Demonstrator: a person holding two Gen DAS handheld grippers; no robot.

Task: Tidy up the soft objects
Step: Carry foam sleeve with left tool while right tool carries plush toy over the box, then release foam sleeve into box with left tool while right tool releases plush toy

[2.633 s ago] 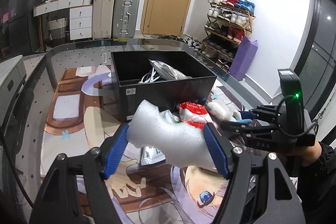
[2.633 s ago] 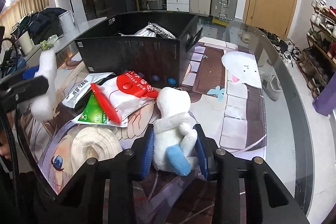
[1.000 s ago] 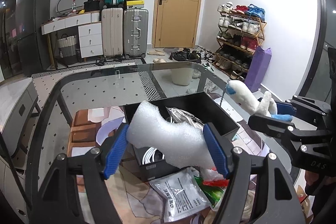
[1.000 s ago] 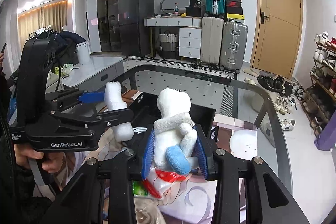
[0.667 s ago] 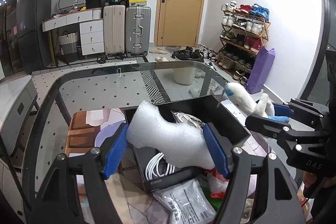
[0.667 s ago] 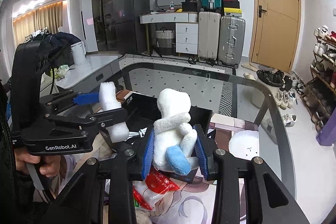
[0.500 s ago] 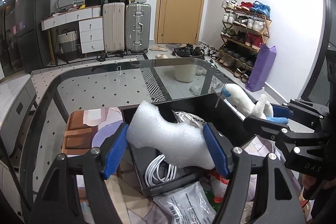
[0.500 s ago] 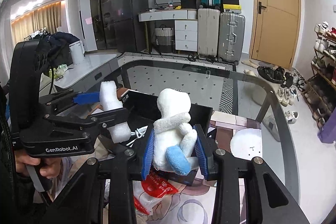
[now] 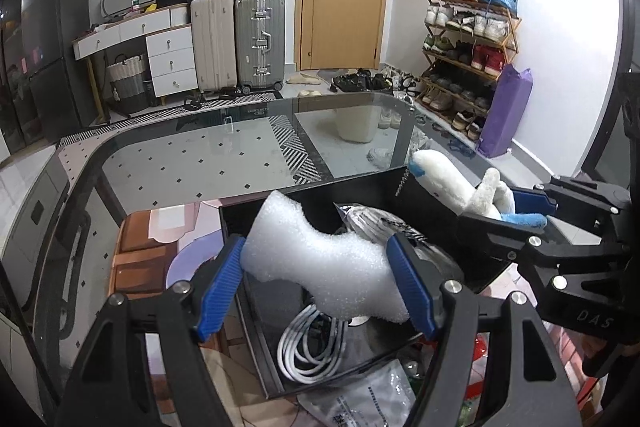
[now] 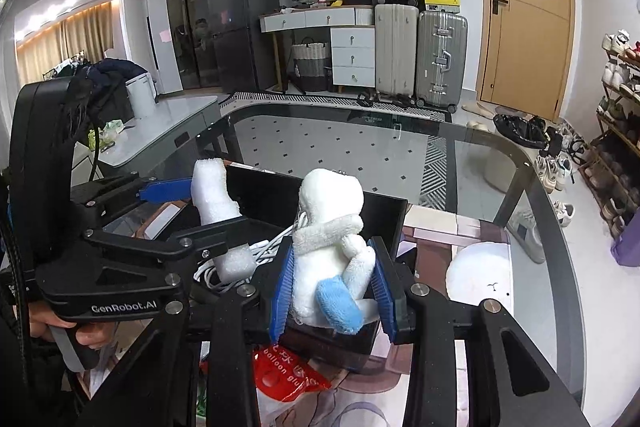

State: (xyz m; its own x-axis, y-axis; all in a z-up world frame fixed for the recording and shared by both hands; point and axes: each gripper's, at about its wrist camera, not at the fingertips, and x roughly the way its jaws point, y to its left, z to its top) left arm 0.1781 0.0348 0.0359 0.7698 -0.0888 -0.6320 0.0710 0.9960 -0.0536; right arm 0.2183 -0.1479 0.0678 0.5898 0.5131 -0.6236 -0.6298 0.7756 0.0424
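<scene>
My left gripper (image 9: 316, 285) is shut on a white foam piece (image 9: 320, 267) and holds it above the open black box (image 9: 360, 193). The foam also shows in the right wrist view (image 10: 218, 215), above the box's left side. My right gripper (image 10: 334, 285) is shut on a white plush toy with blue feet (image 10: 330, 247) and holds it over the box's near wall (image 10: 384, 215). In the left wrist view the plush (image 9: 460, 187) hangs over the box's right wall. Inside the box lie a coiled white cable (image 9: 308, 343) and a silver bag (image 9: 376, 223).
The box stands on a glass table (image 9: 200, 155) with a printed mat (image 10: 440, 227). A red balloon-glue pack (image 10: 284, 373) and a grey printed pouch (image 9: 360, 403) lie by the box's near side. A white round cushion (image 10: 478, 277) lies to the right.
Both grippers have lifted their objects from the mat and carried them forward over the black box. The box has come closer beneath them. Both grips are unchanged.
</scene>
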